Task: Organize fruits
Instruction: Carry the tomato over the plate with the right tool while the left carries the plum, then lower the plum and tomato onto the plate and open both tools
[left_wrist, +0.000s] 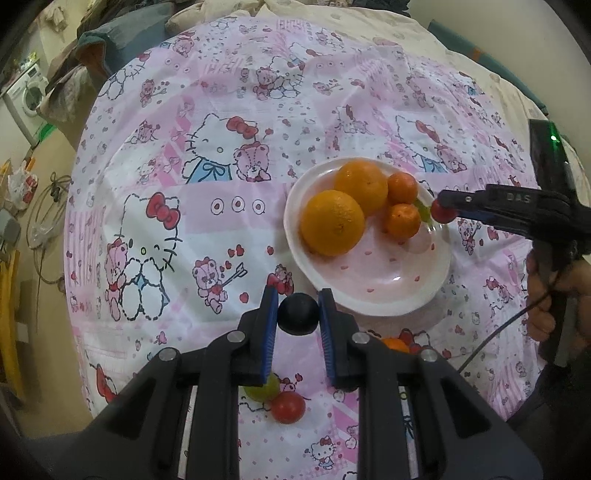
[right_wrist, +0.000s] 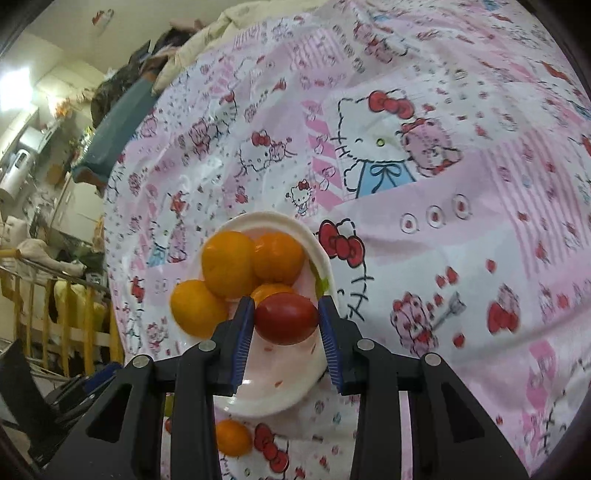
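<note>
Left gripper (left_wrist: 298, 314) bottom centre of left view, pads clamped on dark round fruit (left_wrist: 297, 313), above cloth just below plate (left_wrist: 373, 291). Red tomato (left_wrist: 288, 406) and green fruit (left_wrist: 263, 387) lie beneath it. Right gripper (right_wrist: 286, 319) grips red tomato (right_wrist: 286, 318) over plate rim (right_wrist: 325, 258). Centre right: two oranges (left_wrist: 332, 222), two tangerines (left_wrist: 402, 220) on plate.

Under the left claw (left_wrist: 298, 312), a green fruit (left_wrist: 264, 389) and a small orange (left_wrist: 395, 344) lie half hidden behind its fingers.
</note>
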